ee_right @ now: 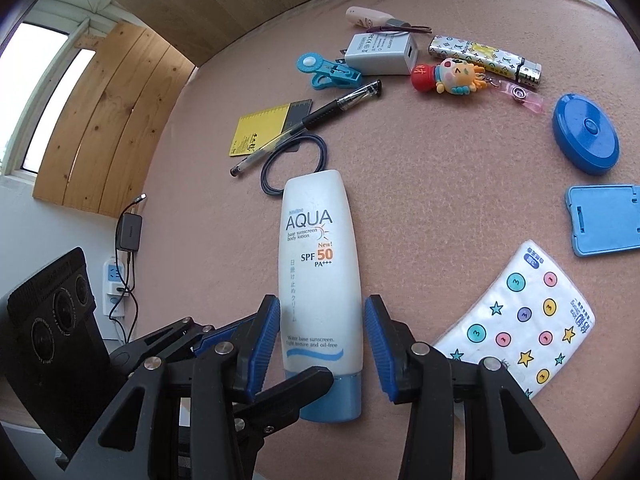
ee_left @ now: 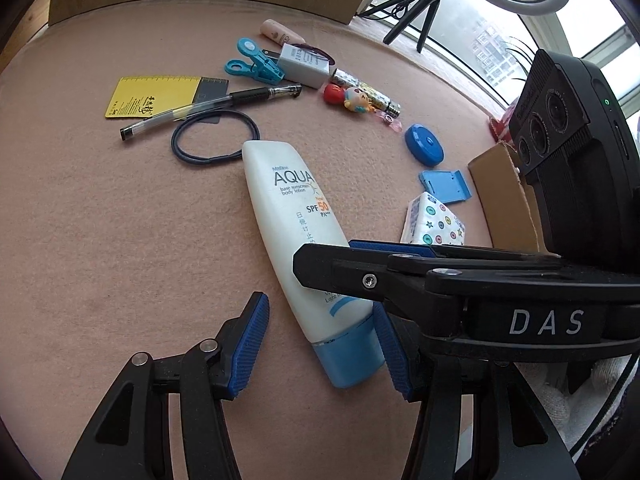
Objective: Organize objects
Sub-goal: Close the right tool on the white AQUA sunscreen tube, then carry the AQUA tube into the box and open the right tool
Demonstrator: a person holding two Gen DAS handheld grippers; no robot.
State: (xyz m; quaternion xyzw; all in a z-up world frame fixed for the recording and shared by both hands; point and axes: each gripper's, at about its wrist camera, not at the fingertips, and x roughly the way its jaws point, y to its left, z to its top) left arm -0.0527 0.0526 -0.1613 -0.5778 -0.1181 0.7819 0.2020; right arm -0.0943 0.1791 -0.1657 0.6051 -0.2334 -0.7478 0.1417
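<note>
Right gripper (ee_right: 322, 344): jaws astride the lower body of the sunscreen tube (ee_right: 318, 264); blue pads at each flank, left pad at the tube's edge, a sliver of gap at the right pad; a firm clench cannot be told.
Left gripper (ee_left: 320, 344): jaws parted, unloaded; the tube's blue cap lies between its pads, against the right one, clear of the left.
Sunscreen tube: white, lying flat on the pink cloth (ee_right: 440, 184), cap nearest, crimped end away.
Tissue pack (ee_right: 524, 316): right of the tube, near.
Blue stand (ee_right: 604, 220) and blue round case (ee_right: 584, 136): further right.
Hair tie (ee_right: 292, 164): at the tube's far end.
Pen (ee_right: 308, 120) across yellow card (ee_right: 264, 128): beyond.
Far row: blue clip (ee_right: 328, 70), white charger (ee_right: 380, 54), doll keychain (ee_right: 452, 76), patterned lighter (ee_right: 484, 58), small pink tube (ee_right: 368, 16)
</note>
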